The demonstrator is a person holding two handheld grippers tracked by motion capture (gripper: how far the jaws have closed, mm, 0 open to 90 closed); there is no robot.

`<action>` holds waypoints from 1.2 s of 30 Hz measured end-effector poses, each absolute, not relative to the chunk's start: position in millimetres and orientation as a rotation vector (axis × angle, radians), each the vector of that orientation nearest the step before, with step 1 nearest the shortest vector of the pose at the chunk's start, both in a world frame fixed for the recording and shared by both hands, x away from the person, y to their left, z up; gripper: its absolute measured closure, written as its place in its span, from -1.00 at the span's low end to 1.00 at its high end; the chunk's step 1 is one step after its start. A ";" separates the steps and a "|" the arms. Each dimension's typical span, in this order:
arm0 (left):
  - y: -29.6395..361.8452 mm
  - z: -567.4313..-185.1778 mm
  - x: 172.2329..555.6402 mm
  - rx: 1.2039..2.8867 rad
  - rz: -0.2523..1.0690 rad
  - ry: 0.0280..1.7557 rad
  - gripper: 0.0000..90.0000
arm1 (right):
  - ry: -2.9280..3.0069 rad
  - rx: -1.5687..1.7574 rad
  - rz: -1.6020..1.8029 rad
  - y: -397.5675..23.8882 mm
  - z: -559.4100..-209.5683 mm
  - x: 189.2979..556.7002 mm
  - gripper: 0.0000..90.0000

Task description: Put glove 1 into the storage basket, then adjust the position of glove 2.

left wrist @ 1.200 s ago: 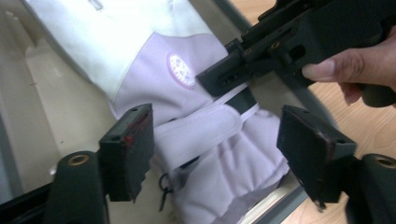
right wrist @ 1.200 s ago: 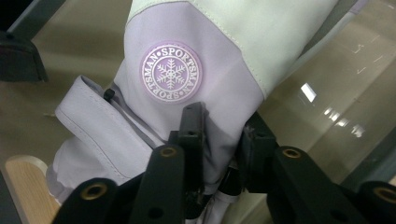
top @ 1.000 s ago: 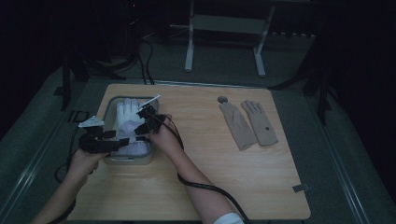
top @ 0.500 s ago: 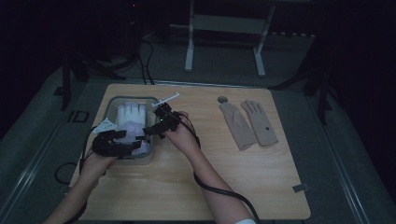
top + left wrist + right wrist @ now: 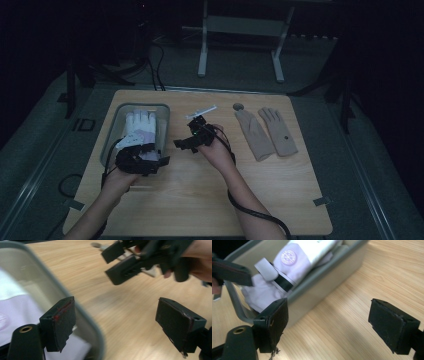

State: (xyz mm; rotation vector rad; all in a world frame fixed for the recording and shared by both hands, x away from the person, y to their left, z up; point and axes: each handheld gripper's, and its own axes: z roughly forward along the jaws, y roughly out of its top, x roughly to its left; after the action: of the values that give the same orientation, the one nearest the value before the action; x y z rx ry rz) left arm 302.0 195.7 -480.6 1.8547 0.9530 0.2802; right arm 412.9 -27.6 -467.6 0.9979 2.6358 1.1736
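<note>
I count one grey bin (image 5: 112, 135) at the desk's (image 5: 200, 200) left, holding one folded white garment (image 5: 140, 127). Two beige gloves (image 5: 265, 132) lie side by side at the right. My left claw (image 5: 145, 161) hangs released over the bin's near rim. My right claw (image 5: 192, 140), jaws just opened and empty, stands beside the bin over bare wood.

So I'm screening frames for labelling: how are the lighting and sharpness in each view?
High view: dim, the light wooden table lit, surroundings near black. Left gripper view: bright, wood grain smeared by motion blur. Right gripper view: bright and sharper, the grey plastic bin clear.
</note>
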 end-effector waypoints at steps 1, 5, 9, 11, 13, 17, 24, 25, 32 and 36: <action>192.4 -479.8 300.4 1.856 0.280 0.941 -0.62 | 2.629 1.005 1.179 -32.5 -468.1 412.7 -0.64; 178.5 -478.8 295.8 1.862 0.250 0.900 -0.62 | 2.604 1.016 1.185 -52.3 -469.8 411.7 -0.64; 163.3 -484.9 291.5 1.836 0.212 0.874 -0.62 | 2.587 1.013 1.150 -73.8 -471.1 408.9 -0.65; 155.5 -489.6 290.3 1.848 0.198 0.864 -0.62 | 2.583 1.020 1.131 -84.0 -471.8 407.8 -0.64; 146.6 -495.6 289.3 1.873 0.200 0.848 -0.62 | 2.571 1.043 1.133 -96.1 -472.3 405.9 -0.64; 133.2 -508.4 287.6 1.877 0.186 0.825 -0.62 | 2.543 1.075 1.124 -117.7 -472.6 403.1 -0.66; 122.5 -527.1 283.1 1.866 0.224 0.761 -0.62 | 2.489 1.112 1.132 -149.1 -475.1 402.4 -0.66; 119.4 -533.3 282.4 1.885 0.230 0.762 -0.62 | 2.481 1.108 1.135 -153.7 -476.0 402.4 -0.66; 114.1 -551.7 282.5 1.940 0.257 0.781 -0.62 | 2.446 1.085 1.155 -183.6 -485.2 403.9 -0.66; 116.1 -559.9 282.9 1.930 0.266 0.802 -0.62 | 2.444 1.086 1.185 -196.3 -487.7 406.2 -0.68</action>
State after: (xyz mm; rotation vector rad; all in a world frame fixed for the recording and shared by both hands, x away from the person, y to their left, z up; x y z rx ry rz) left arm 282.9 116.1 -559.9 1.9297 0.8023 0.2659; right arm 406.2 -196.3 -487.7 1.0863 2.4442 1.1852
